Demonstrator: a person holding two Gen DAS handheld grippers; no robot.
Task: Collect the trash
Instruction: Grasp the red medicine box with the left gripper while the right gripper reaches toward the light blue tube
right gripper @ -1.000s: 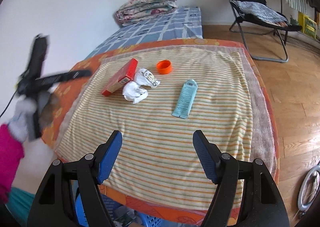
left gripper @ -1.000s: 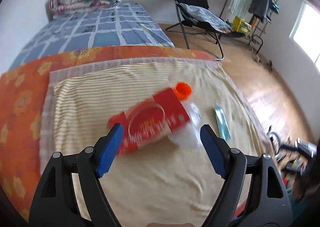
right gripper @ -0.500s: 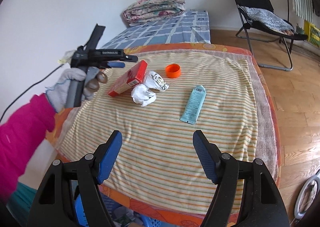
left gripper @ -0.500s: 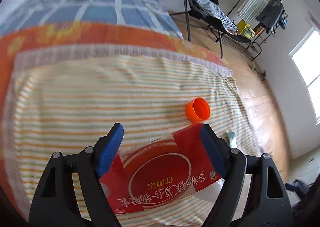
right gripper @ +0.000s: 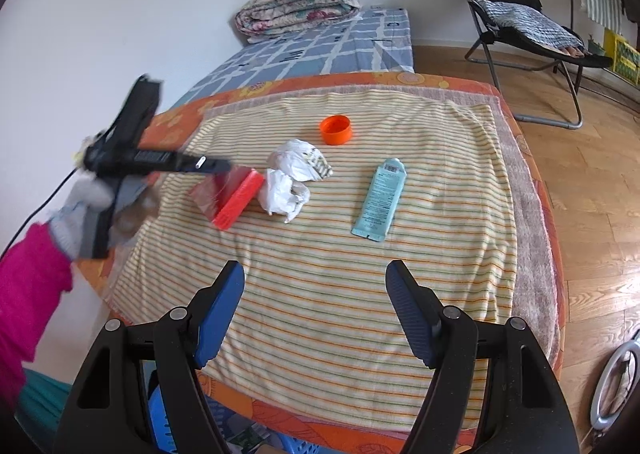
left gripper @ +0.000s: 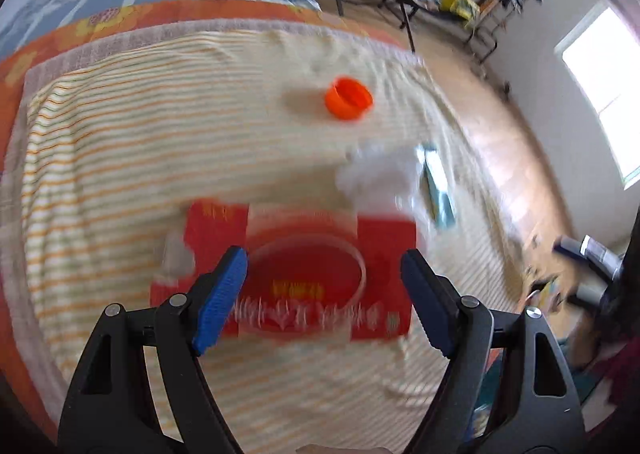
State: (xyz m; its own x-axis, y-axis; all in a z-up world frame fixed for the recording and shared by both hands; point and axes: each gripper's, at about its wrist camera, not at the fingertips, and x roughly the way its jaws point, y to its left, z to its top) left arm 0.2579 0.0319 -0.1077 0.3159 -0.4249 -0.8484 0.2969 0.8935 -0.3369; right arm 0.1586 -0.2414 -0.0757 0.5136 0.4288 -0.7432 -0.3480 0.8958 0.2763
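A red box (left gripper: 300,270) lies on the striped cloth (left gripper: 140,158), blurred, right in front of my open left gripper (left gripper: 324,294), which hovers over it with the jaws apart. In the right wrist view the red box (right gripper: 236,198) sits at the left, with the left gripper (right gripper: 208,165) above it. Beside it lie crumpled white paper (right gripper: 292,178), an orange cap (right gripper: 336,129) and a pale green tube (right gripper: 380,200). My right gripper (right gripper: 316,306) is open and empty above the cloth's near part.
The cloth covers an orange-edged table (right gripper: 532,158). A bed with a folded quilt (right gripper: 300,6) stands behind. A black folding chair (right gripper: 520,14) is at the back right on the wooden floor. A blue basket (right gripper: 160,418) shows below the table's near edge.
My left gripper has swung down over the red box, still open, and the view is blurred by motion. My right gripper has hardly moved.
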